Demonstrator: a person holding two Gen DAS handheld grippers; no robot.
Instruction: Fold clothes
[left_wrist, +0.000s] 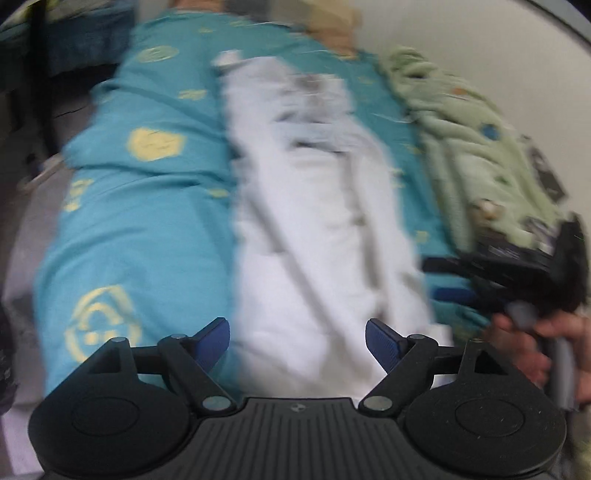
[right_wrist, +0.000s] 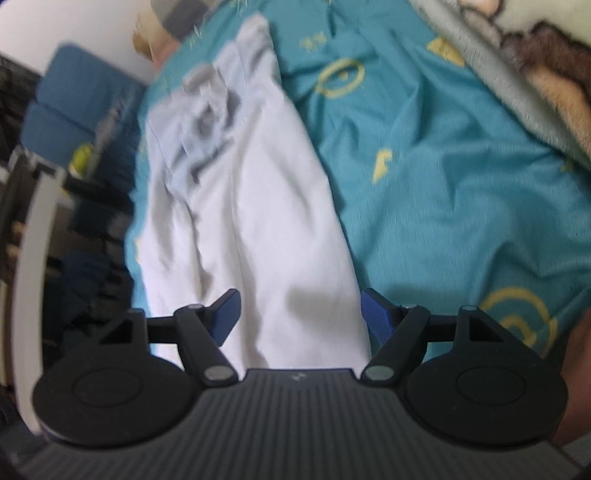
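Observation:
A white garment lies lengthwise on a teal bedsheet, folded into a long narrow strip with creases and a rumpled far end. My left gripper hovers over its near end, open, nothing between the blue pads. At the right edge of the left wrist view, a hand holds the right gripper's black body. In the right wrist view the same white garment runs away from me, and my right gripper is open above its near end, with the fingers astride the cloth. Both views are motion-blurred.
A pale green fleece blanket lies bunched along the wall side of the bed; it shows again as the blanket at the top right. The bed's edge drops to the floor on the left. Blue furniture and dark clutter stand beyond the bed.

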